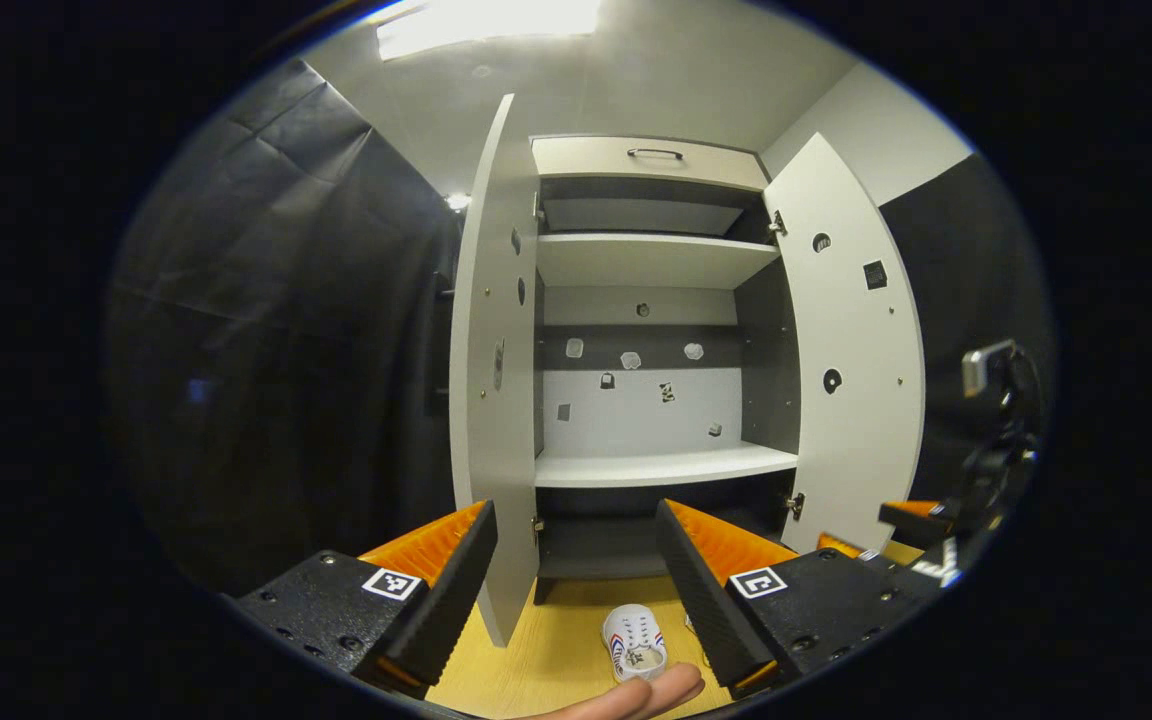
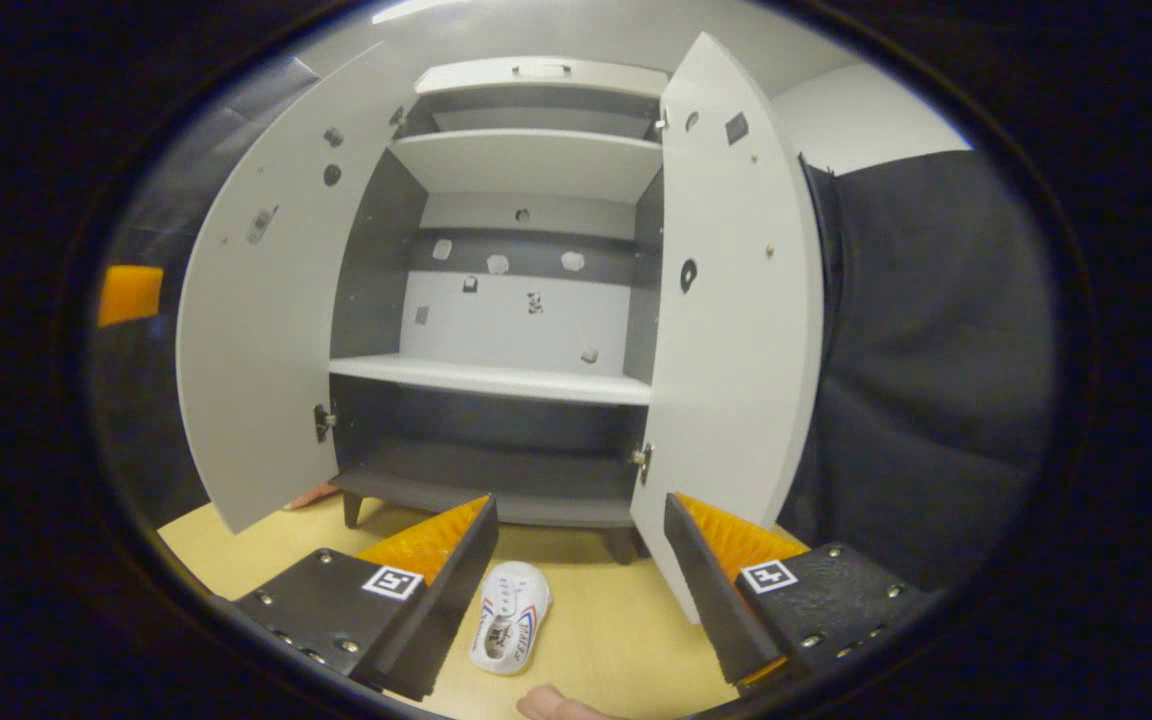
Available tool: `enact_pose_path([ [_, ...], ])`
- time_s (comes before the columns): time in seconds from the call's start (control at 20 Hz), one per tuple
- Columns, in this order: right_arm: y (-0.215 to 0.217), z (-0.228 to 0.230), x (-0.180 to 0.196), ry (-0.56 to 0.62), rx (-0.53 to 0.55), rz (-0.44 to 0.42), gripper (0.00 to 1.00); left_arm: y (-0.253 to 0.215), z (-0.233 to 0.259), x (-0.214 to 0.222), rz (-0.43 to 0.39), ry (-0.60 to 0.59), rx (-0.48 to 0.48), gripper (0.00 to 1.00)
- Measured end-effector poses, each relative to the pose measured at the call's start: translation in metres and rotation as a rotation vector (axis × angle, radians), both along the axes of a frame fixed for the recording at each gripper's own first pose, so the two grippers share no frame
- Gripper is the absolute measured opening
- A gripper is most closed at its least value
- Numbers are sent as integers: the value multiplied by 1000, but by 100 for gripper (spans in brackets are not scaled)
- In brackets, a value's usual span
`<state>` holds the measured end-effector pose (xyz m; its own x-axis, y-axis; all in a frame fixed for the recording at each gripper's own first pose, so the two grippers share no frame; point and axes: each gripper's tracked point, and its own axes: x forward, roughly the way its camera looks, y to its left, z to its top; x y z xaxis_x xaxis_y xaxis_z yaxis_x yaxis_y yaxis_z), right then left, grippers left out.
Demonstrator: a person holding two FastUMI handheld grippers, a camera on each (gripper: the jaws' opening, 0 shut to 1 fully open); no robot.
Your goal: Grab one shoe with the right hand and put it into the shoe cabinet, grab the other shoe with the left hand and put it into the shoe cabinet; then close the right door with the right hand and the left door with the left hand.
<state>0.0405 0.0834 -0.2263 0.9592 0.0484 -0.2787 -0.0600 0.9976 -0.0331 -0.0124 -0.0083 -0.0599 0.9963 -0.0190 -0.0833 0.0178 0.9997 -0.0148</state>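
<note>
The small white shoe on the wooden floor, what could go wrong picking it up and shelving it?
1. The small white shoe lies flat between the open right gripper fingers; a shallow pinch could slip off.
2. The open white cabinet doors flank the path, so a swing could knock one.
3. A fingertip sits near the shoe.

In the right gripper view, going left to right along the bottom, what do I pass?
Left finger of the right claw → white shoe on the wooden floor → right finger. The claw is open, and the shoe lies between its fingers, nearer the left one.
</note>
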Motion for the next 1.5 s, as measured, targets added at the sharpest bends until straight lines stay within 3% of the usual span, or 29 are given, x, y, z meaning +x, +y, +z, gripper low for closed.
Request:
enact_pose_path([
  [0.25,47,-102,-1,178,4,56,100,19,-7,-1,38,1,-1,96],
  [0.6,82,-199,-11,373,71,46,100,29,-16,-11,43,-13,-6,96],
  [0.65,85,-209,-11,398,79,38,96,29,-17,-11,41,-14,-1,96],
  [0.7,86,-219,-11,421,82,31,87,28,-17,-11,40,-17,6,96],
  [0.75,84,-228,-11,449,77,11,84,26,-18,-12,34,-25,13,96],
  [0.8,85,-233,-9,459,83,6,75,24,-17,-13,24,-33,19,96],
  [0.85,88,-232,-6,449,89,17,78,21,-19,-14,17,-34,23,96],
  [0.95,96,-242,1,466,135,46,56,18,-23,-14,8,-25,21,96],
  [1.05,91,-252,5,509,174,9,55,15,-30,-13,-1,-8,16,96],
  [1.15,96,-254,12,507,251,-3,45,16,-34,-11,-1,1,12,97],
  [1.25,89,-258,24,476,263,-37,46,16,-38,-11,3,10,1,96],
  [1.3,93,-255,24,464,269,-32,7,16,-40,-10,4,10,-1,97],
  [1.4,91,-243,24,391,286,-7,7,16,-43,-10,5,12,11,97],
  [1.45,90,-234,21,351,281,9,0,15,-45,-12,-1,10,15,96],
  [1.5,92,-234,24,309,311,36,1,12,-46,-13,-10,8,19,97],
])
